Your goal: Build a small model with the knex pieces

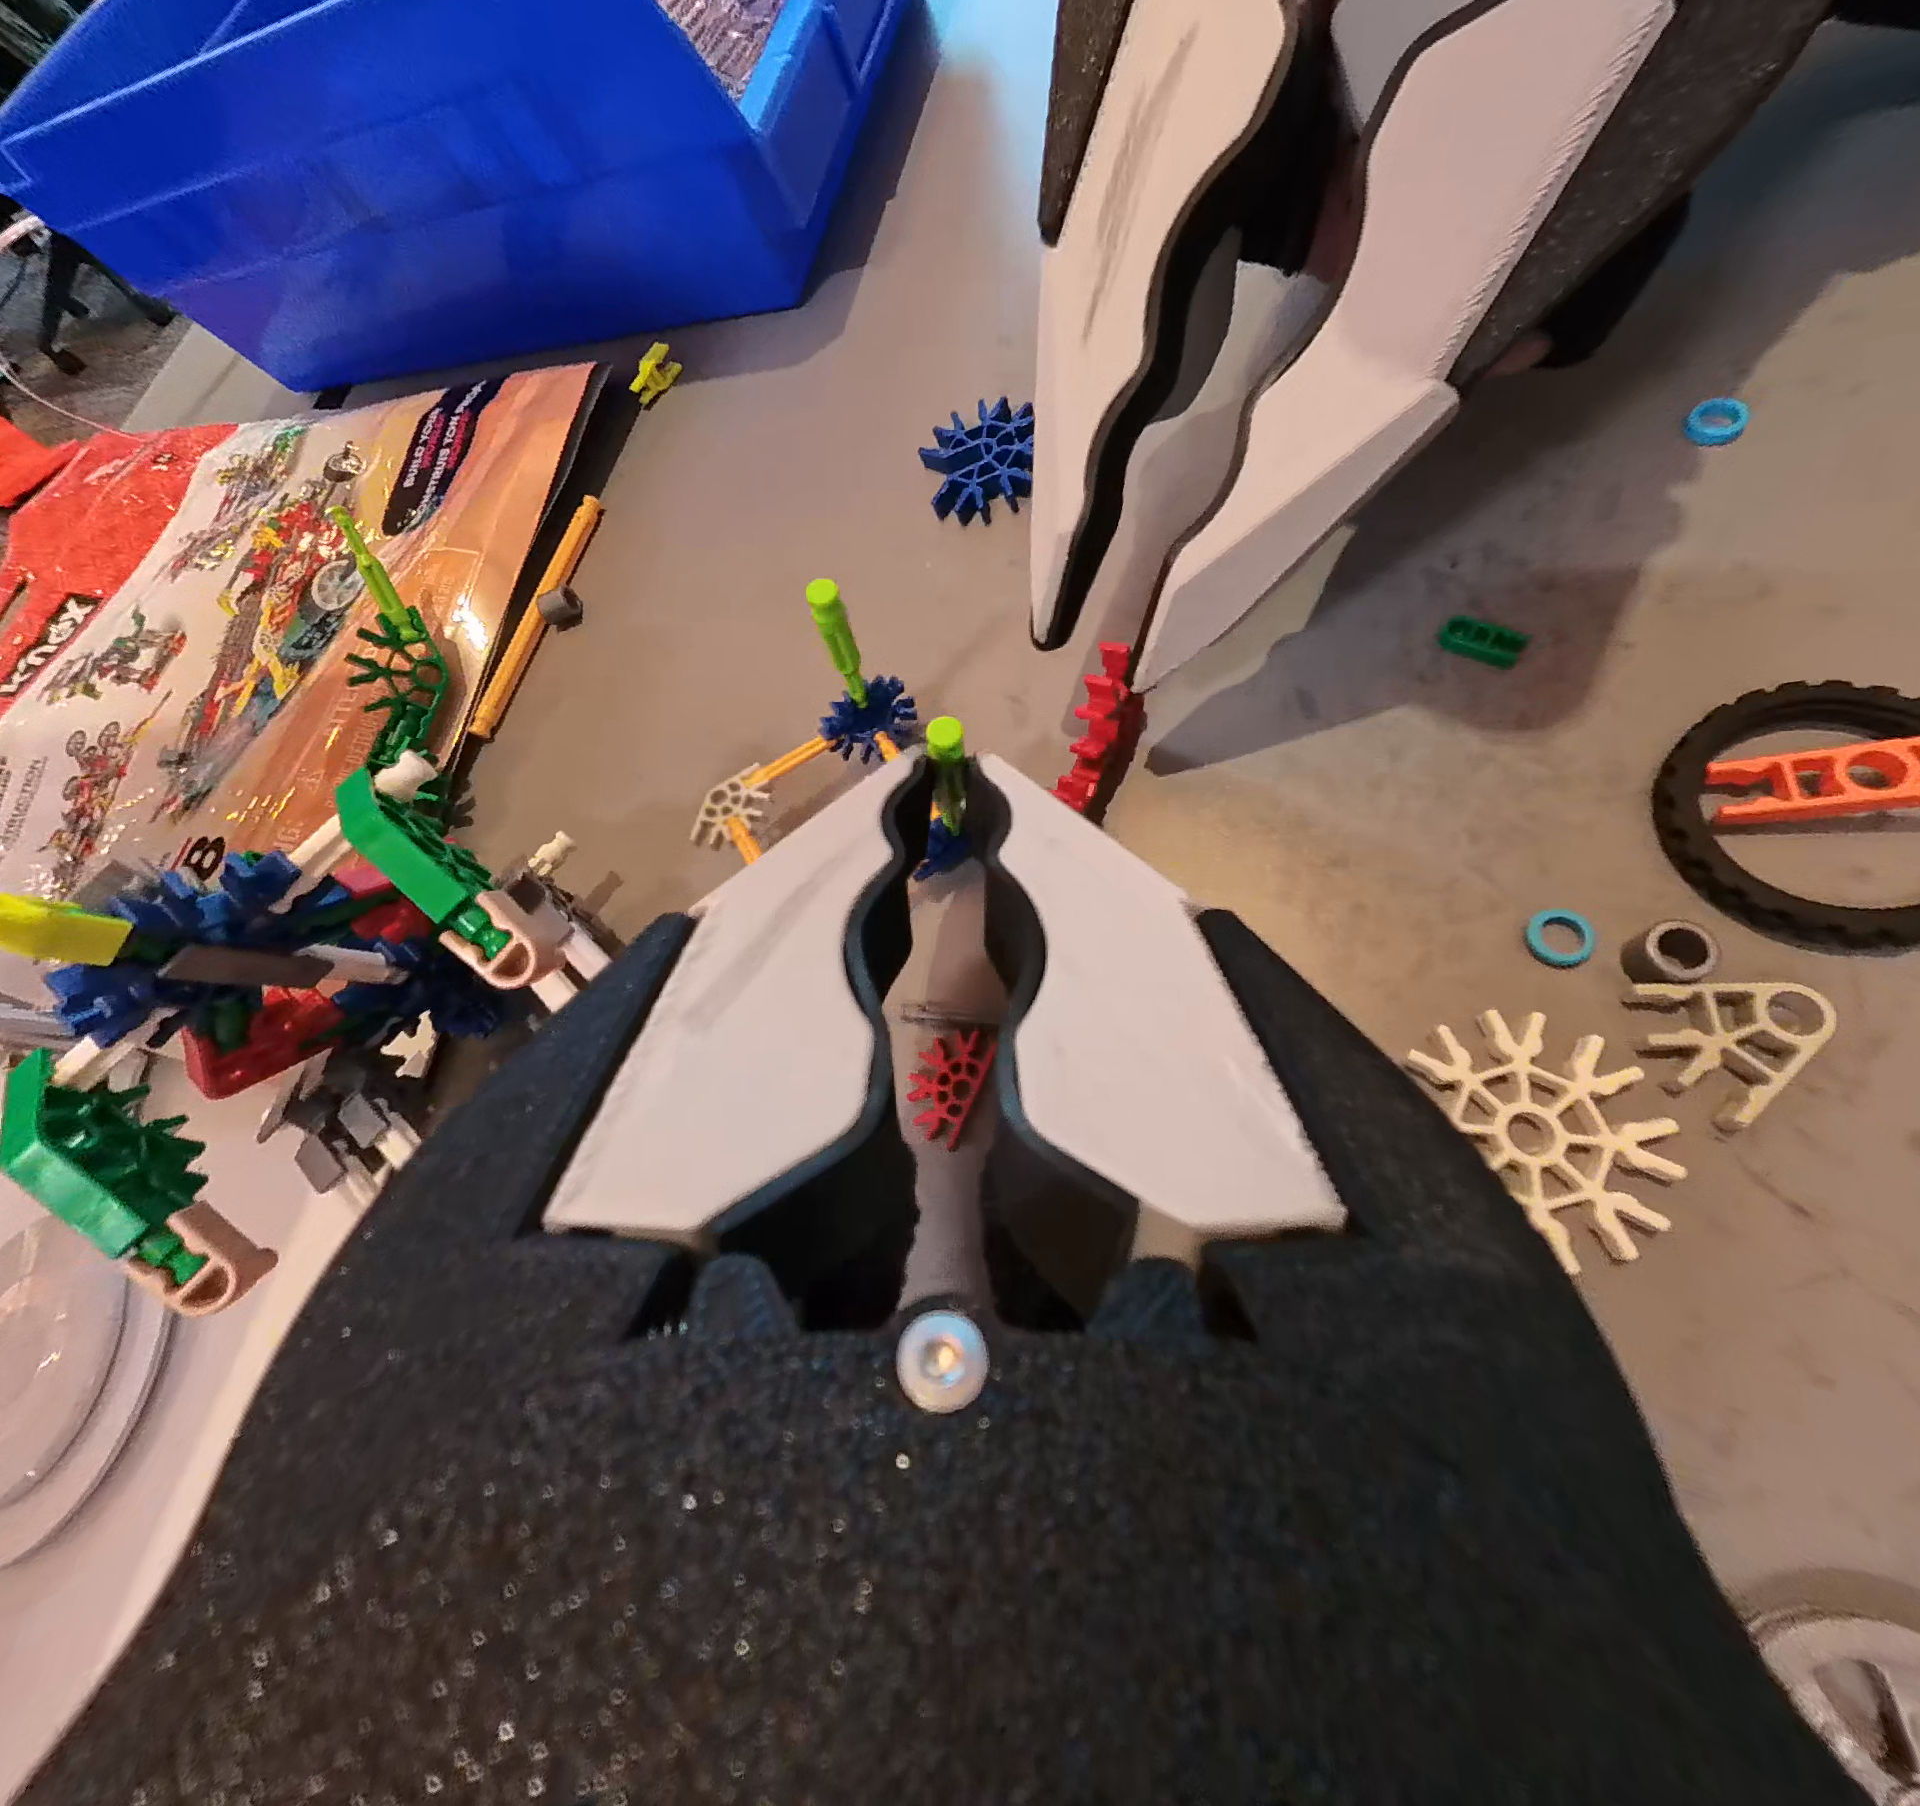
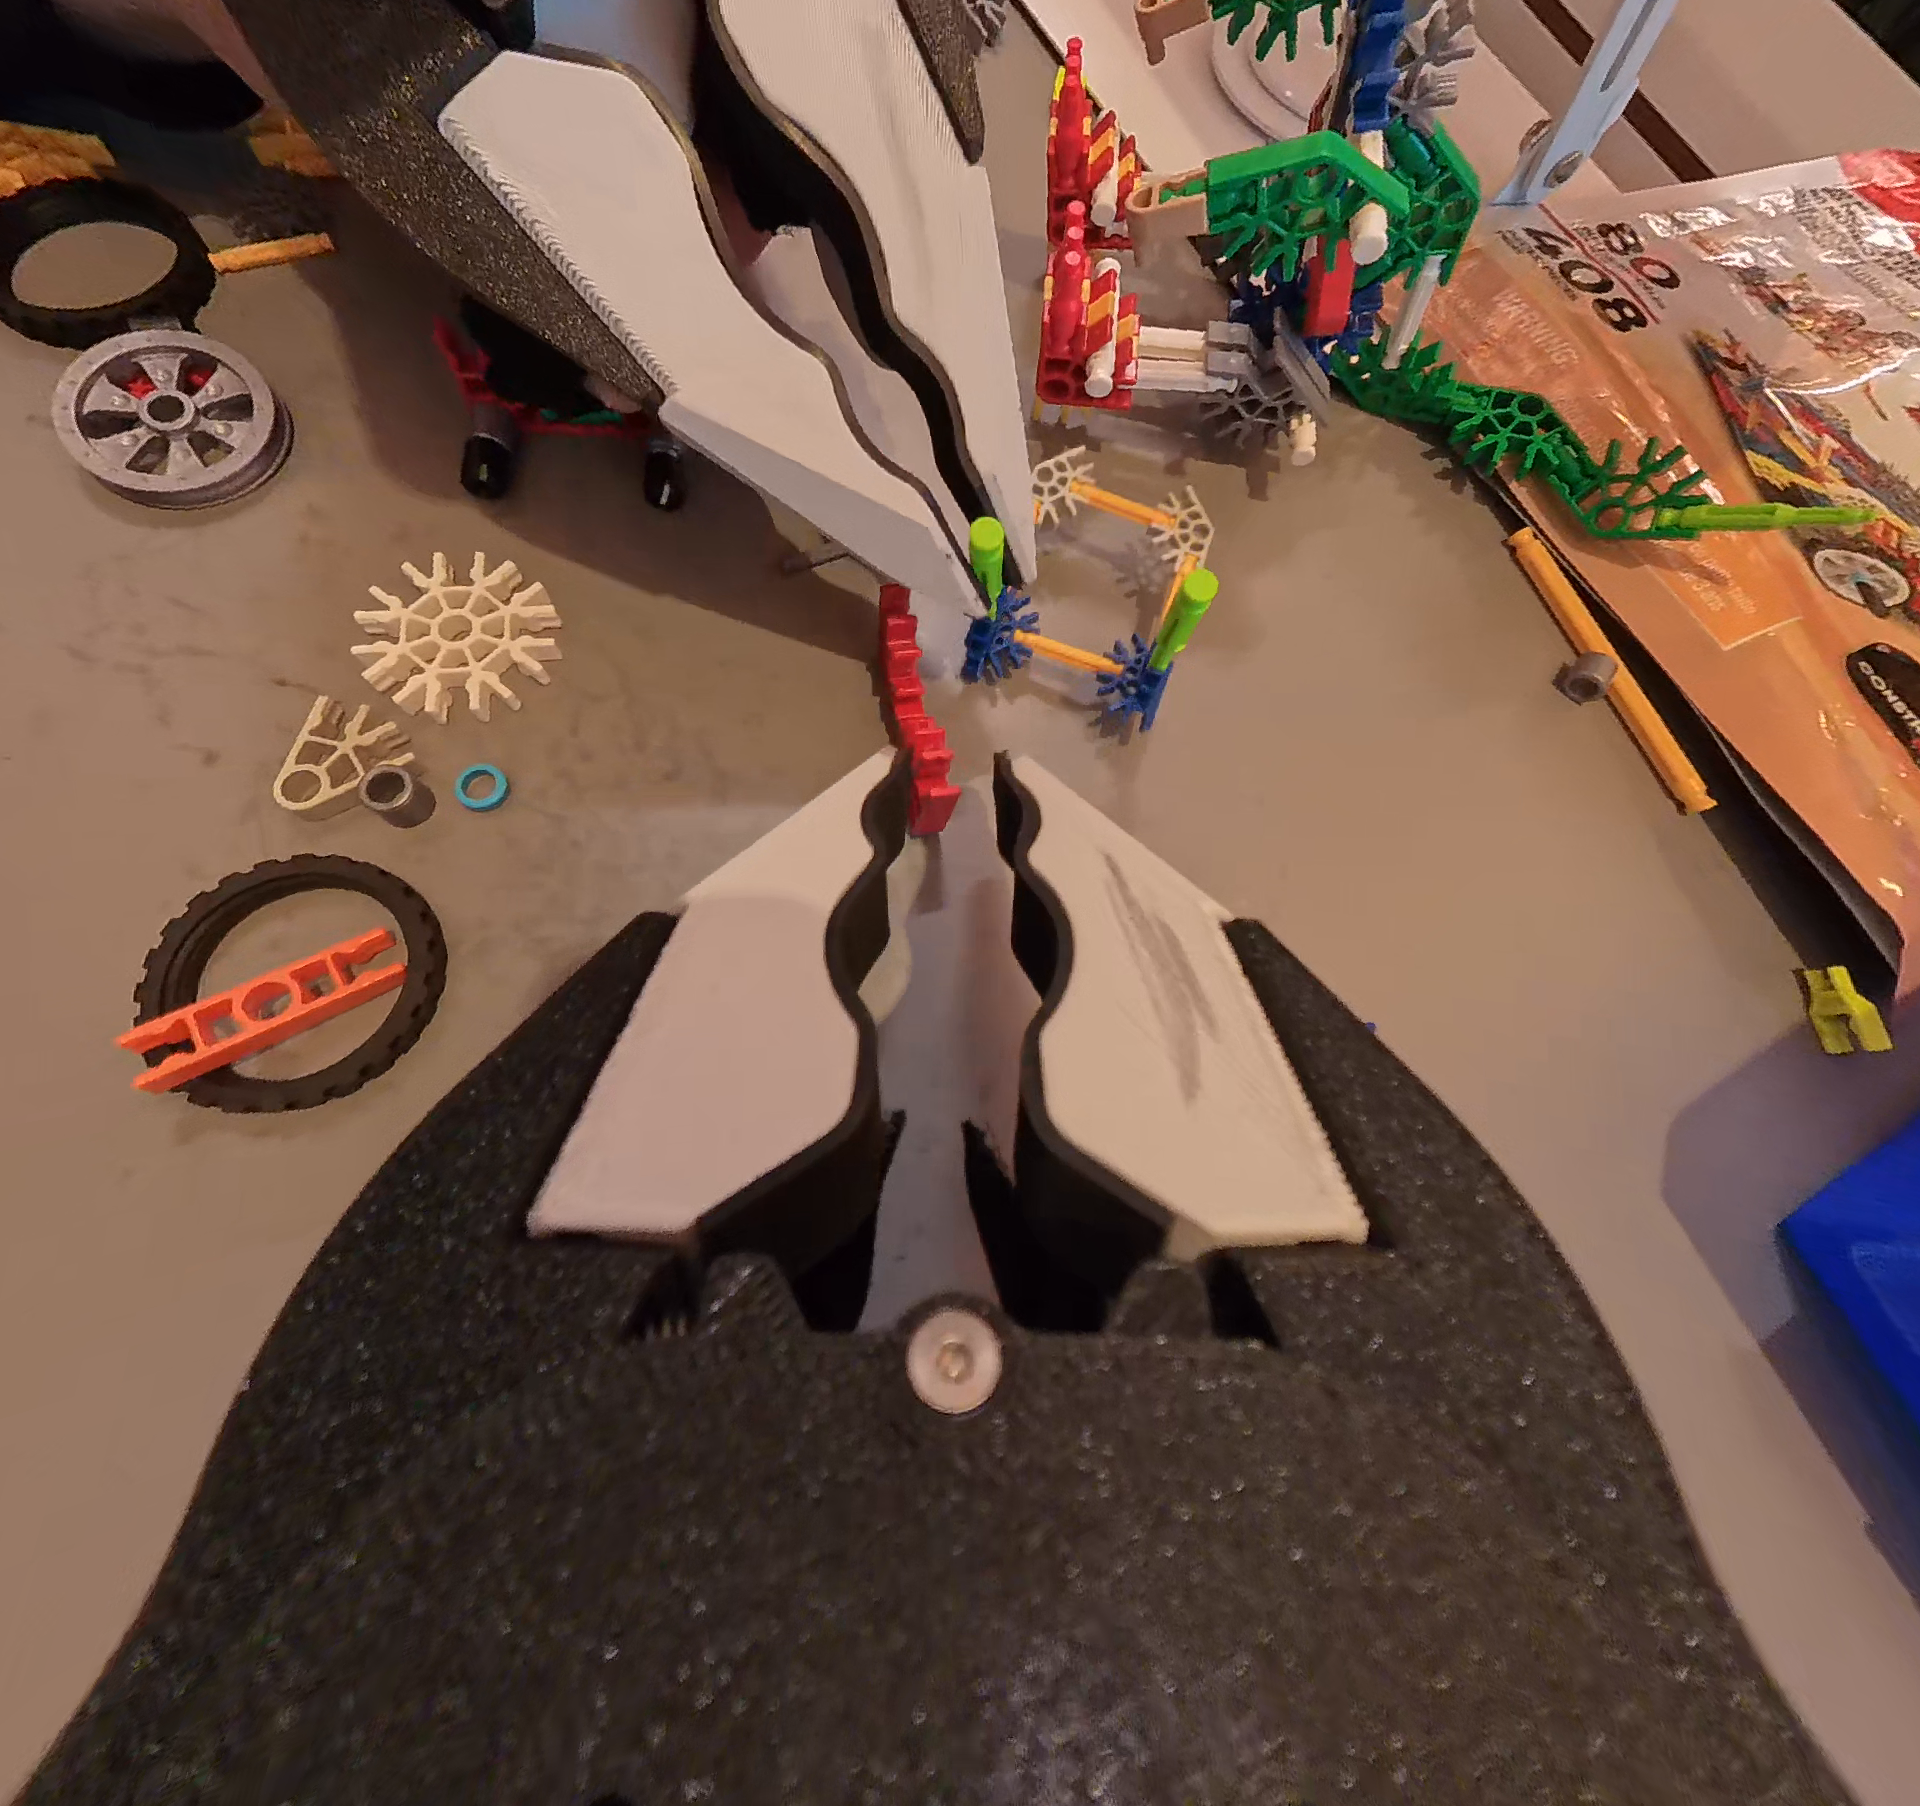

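1. The left gripper (image 1: 948, 769) is pinched down on a lime-green rod (image 1: 943, 754) that stands upright out of a blue snowflake connector (image 1: 940, 847); its jaws are narrow, clamped right on the rod.
2. From the right wrist view it's the same grip: the left gripper (image 2: 1000, 582) comes in from above, and the rod's green tip (image 2: 985, 551) pokes out between its fingertips.
3. That connector is one corner of a small square frame of yellow rods (image 2: 1055, 650) lying on the grey table (image 2: 1351, 821), with a second blue connector (image 2: 1132, 686) carrying its own green rod (image 2: 1184, 613).
4. The right gripper (image 2: 945, 785) has a red toothed connector (image 2: 914, 717) standing on edge at its tips, against the left finger; the jaws stand narrow with a gap showing, and I can't tell if it's truly gripped.
5. Left of the right gripper lie a cream snowflake connector (image 2: 457, 634), a teal ring (image 2: 481, 786) and a black tyre (image 2: 291, 982) with an orange piece (image 2: 260, 1008) across it.
6. Off to the right, a tall green-and-blue model (image 2: 1340, 198) stands beside a printed bag (image 2: 1714, 354).
7. A blue bin (image 1: 468, 125) sits at the far left of the table in the left wrist view.
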